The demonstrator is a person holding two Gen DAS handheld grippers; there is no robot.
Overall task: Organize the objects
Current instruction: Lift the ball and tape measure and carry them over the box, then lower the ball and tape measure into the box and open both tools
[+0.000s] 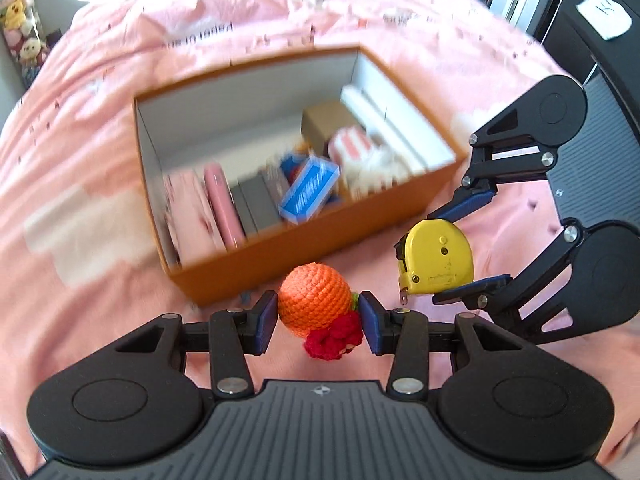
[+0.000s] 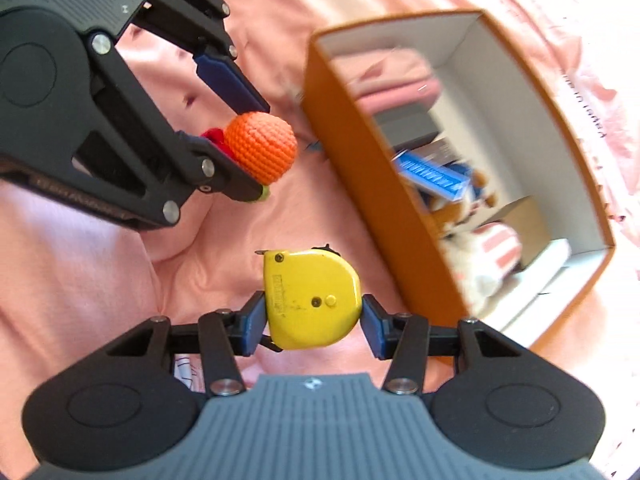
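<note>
My left gripper [image 1: 319, 317] is shut on an orange crocheted ball toy [image 1: 314, 298] with a red crocheted flower below it, held above the pink bedspread just in front of the orange box [image 1: 280, 248]. My right gripper [image 2: 312, 318] is shut on a yellow tape measure [image 2: 312, 300], held to the right of the left gripper. In the left wrist view the tape measure [image 1: 438, 258] and right gripper [image 1: 460, 252] sit right of the box's near corner. In the right wrist view the ball toy [image 2: 262, 146] and left gripper [image 2: 248, 148] are at upper left, and the box [image 2: 372, 184] is at right.
The open box holds several items: pink flat cases [image 1: 200, 208], a grey box [image 1: 256, 208], a blue packet [image 1: 308, 190], a pink-striped plush [image 1: 354, 148], a brown carton [image 1: 324, 122]. Plush toys [image 1: 20, 28] stand far left. A black chair [image 1: 600, 40] is at right.
</note>
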